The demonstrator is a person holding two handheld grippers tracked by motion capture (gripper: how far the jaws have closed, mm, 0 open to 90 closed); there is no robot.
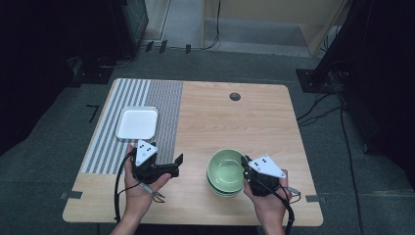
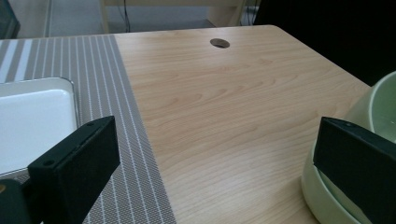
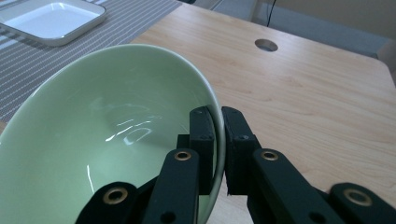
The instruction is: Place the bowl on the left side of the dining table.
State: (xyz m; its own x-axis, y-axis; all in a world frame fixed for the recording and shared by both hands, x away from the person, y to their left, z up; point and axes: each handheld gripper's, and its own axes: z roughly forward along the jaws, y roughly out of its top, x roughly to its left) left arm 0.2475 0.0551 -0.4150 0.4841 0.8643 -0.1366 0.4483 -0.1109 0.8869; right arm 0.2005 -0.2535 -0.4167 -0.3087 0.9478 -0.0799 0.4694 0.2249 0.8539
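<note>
Right gripper (image 3: 218, 140) pinches your top green bowl (image 3: 107, 135) by its rim.
Bowl not lifted from stack; left gripper (image 2: 210, 154) spread, idle; white tray (image 1: 137, 122) awaits.

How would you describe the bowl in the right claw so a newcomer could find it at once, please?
Start at the wooden table, near its front edge on the right. A stack of pale green bowls stands there. The top bowl is the one: the right claw pinches its rim.

— What's on the tabletop (image 1: 254, 122)?
— A striped grey placemat (image 1: 161, 112) on its left, carrying a white square tray (image 1: 137, 122); stacked green bowls (image 1: 226, 172) near right; a cable hole (image 1: 235, 96) far.
</note>
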